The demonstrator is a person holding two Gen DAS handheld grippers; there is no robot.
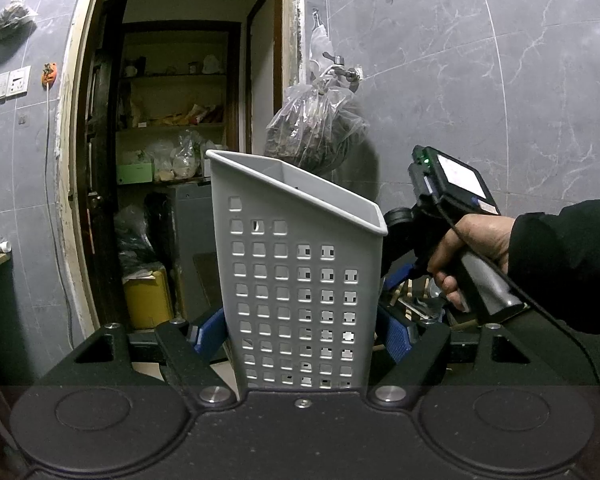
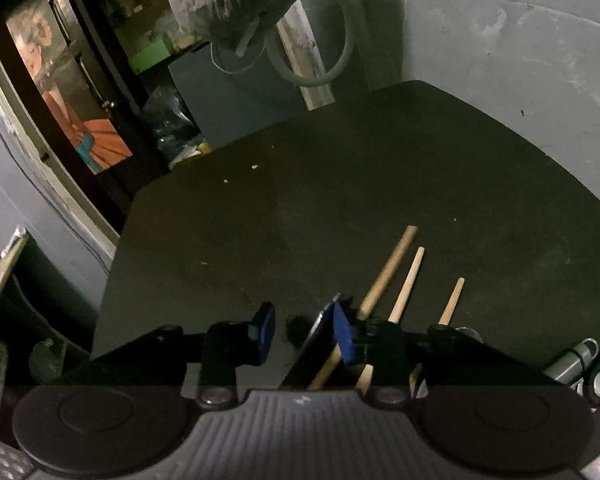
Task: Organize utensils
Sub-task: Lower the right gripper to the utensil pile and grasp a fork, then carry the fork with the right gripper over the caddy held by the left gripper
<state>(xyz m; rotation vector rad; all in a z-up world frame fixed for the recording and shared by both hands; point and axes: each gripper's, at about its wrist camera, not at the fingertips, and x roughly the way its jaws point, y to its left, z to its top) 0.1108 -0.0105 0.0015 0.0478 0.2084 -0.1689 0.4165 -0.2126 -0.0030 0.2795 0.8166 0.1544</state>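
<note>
Left gripper point(image 1: 300, 334): clamped on grey perforated caddy point(image 1: 296, 280), held upright off the table, rim slanted. Right gripper point(image 2: 304, 330): jaws partly parted, pointing down over dark table point(image 2: 340, 180); a flat dark utensil point(image 2: 318, 334) stands between them, contact unclear. Three wooden handles point(image 2: 388, 272) lie side by side just right of the utensil.

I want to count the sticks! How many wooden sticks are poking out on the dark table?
3. The longest wooden handle lies leftmost, a thinner one lies beside it, and the shortest is on the right. Their lower ends hide under the right gripper, so more may be hidden.
</note>
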